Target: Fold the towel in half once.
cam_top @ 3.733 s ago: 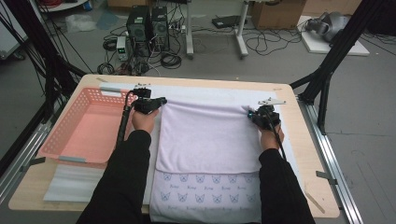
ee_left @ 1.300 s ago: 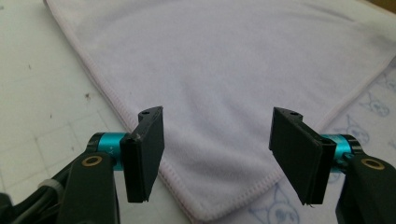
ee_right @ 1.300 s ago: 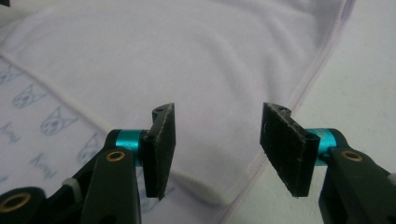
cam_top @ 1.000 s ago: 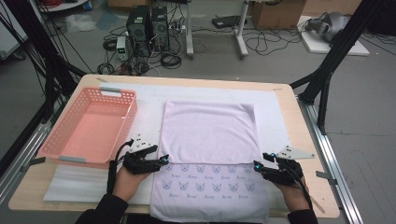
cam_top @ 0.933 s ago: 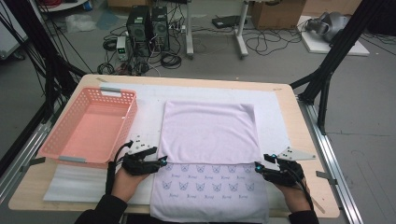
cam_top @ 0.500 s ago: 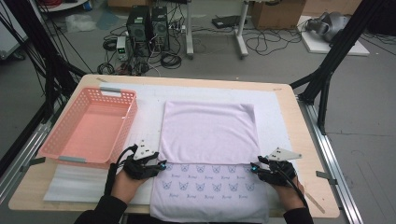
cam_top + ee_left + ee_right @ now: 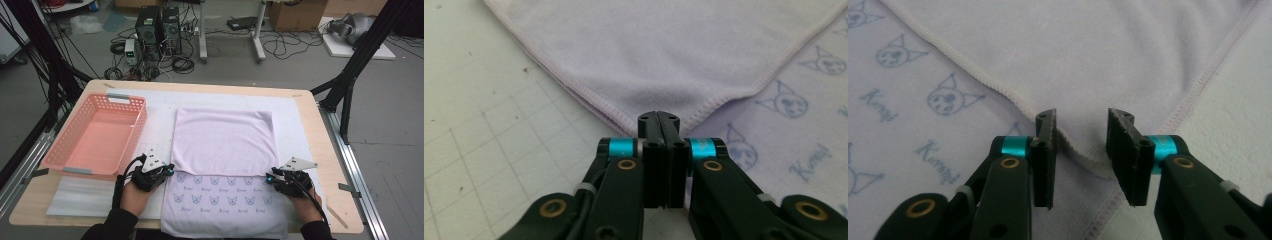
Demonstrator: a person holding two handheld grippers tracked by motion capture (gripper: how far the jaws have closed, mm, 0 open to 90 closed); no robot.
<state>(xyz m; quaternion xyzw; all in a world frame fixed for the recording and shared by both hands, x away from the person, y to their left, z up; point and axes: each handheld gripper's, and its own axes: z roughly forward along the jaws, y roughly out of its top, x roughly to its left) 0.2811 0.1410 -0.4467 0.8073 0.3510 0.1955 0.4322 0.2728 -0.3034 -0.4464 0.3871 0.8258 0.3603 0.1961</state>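
Observation:
A lavender towel lies flat on the white mat, its plain flap folded over a near part printed with blue cat faces. My left gripper is at the flap's near left corner. In the left gripper view its jaws have just closed and stand together, with the flap's corner running in between their tips. My right gripper is at the flap's near right corner. Its jaws have been closing but still stand apart, with the hemmed corner between them and untouched.
A pink plastic basket with nothing in it stands on the left of the table. A white gridded mat lies under the towel. The table's near edge runs just behind the hands. Cables and computer towers sit on the floor beyond.
Both hands came back from the towel's far edge to the flap's near edge, then moved slightly inward onto its corners. The left jaws have shut and the right jaws have narrowed.

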